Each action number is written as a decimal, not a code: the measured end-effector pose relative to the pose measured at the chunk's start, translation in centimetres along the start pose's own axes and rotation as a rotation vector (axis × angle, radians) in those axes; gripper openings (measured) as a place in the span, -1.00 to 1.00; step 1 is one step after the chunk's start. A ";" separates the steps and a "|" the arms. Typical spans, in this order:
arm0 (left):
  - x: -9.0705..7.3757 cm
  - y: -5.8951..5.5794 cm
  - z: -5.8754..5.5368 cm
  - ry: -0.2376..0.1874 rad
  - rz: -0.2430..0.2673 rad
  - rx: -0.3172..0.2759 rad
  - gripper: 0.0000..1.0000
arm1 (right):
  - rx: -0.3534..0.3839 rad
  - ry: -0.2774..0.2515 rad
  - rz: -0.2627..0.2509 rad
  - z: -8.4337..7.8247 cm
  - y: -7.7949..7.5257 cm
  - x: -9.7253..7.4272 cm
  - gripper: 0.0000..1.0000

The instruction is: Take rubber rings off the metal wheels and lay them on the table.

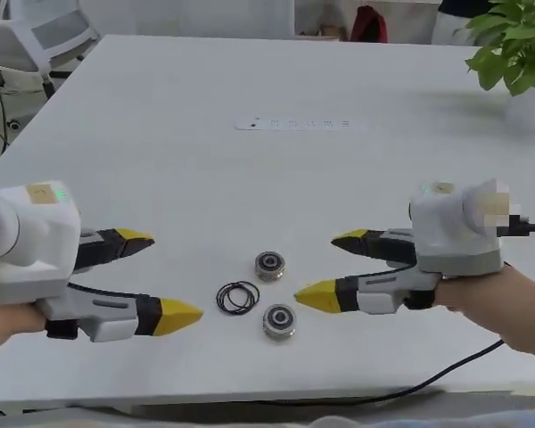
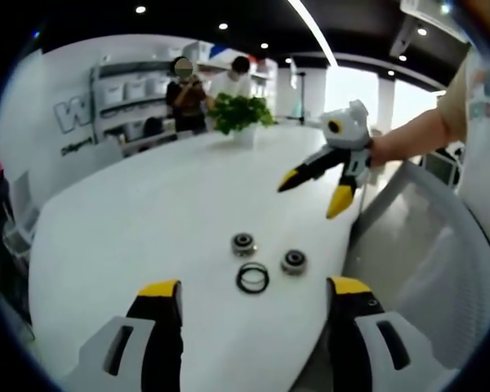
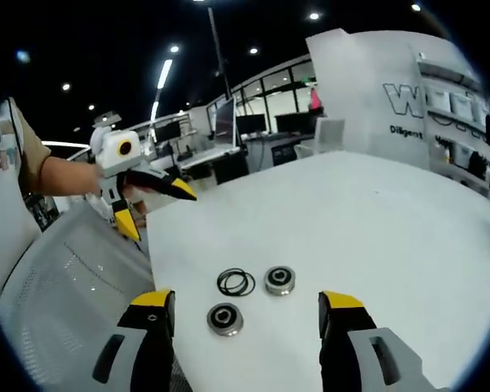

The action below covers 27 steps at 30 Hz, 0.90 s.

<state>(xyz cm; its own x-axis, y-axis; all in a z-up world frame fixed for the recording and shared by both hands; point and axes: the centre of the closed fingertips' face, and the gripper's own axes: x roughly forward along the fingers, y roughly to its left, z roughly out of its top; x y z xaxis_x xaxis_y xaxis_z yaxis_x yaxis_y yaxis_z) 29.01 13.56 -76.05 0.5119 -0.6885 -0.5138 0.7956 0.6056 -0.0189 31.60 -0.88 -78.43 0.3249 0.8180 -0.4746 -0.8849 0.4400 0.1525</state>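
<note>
rubber rings (image 1: 237, 297) lie on the white desk (image 1: 250, 178), overlapping so their count is hard to tell. far metal wheel (image 1: 269, 265) and near metal wheel (image 1: 279, 321) sit just right of them. left hand-held gripper (image 1: 176, 275) and right hand-held gripper (image 1: 314, 267) flank them, jaws spread, empty. potted plant (image 1: 513, 40) stands far right.

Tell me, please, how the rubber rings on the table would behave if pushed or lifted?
The rubber rings look thin, so probably floppy and light. They lie flat on the table, so likely hard to pinch. They overlap loosely; a push may scatter them.
</note>
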 end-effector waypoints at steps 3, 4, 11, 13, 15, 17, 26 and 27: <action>-0.4 0.0 0.0 -0.009 0.009 -0.018 0.48 | -0.029 0.013 -0.010 -0.2 0.2 -0.6 0.50; -0.5 0.0 0.1 -0.013 0.012 -0.025 0.48 | -0.036 0.016 -0.014 -0.3 0.3 -0.8 0.50; -1.2 0.3 0.1 -0.023 0.039 -0.043 0.52 | -0.082 0.036 -0.038 -0.4 0.9 -2.1 0.61; -1.4 0.3 0.3 -0.027 0.047 -0.038 0.52 | -0.074 0.040 -0.043 -0.5 1.1 -2.4 0.65; -1.5 0.3 0.5 -0.036 0.053 -0.042 0.53 | -0.072 0.035 -0.051 -0.6 1.3 -2.9 0.66; -1.6 0.1 0.6 -0.039 0.051 -0.046 0.54 | -0.071 0.042 -0.059 -0.7 1.5 -3.3 0.70; -1.8 -0.6 0.3 -0.035 0.058 -0.042 0.58 | -0.062 0.049 -0.098 -1.1 1.6 -4.6 0.78; -1.9 -0.6 0.2 -0.034 0.059 -0.043 0.59 | -0.059 0.048 -0.102 -1.2 1.6 -4.7 0.79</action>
<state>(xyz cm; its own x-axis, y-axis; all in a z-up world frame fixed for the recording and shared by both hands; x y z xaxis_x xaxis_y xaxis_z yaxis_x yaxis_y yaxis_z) 27.64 14.35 -74.87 0.5689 -0.6638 -0.4855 0.7494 0.6616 -0.0266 28.30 -4.48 -76.99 0.3996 0.7508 -0.5259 -0.8666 0.4964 0.0502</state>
